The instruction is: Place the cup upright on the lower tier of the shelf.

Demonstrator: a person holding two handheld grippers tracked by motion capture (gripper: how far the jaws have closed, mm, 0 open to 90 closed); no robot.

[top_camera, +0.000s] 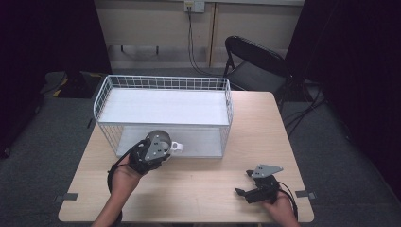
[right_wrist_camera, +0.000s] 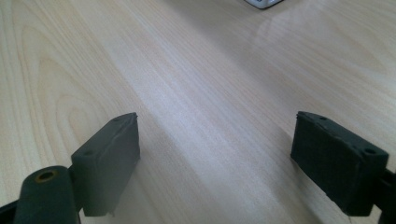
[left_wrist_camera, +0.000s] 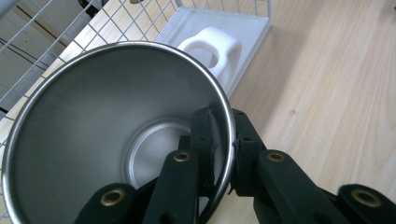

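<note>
In the left gripper view the left claw (left_wrist_camera: 223, 149) is closed tight on the rim of a steel cup (left_wrist_camera: 93, 121), one jaw inside the wall and one outside, the cup's white handle (left_wrist_camera: 212, 49) at upper centre. In the high view the cup (top_camera: 158, 141) sits left of centre, at the front of the white wire basket (top_camera: 227, 101). The right claw (right_wrist_camera: 217, 161) stands wide open with nothing held, bare table (right_wrist_camera: 210, 70) between its jaws.

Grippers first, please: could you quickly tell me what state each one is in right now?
Left gripper: closed on the rim of the steel mug, one jaw inside, one outside.
Right gripper: open, holding nothing, above the table.
</note>
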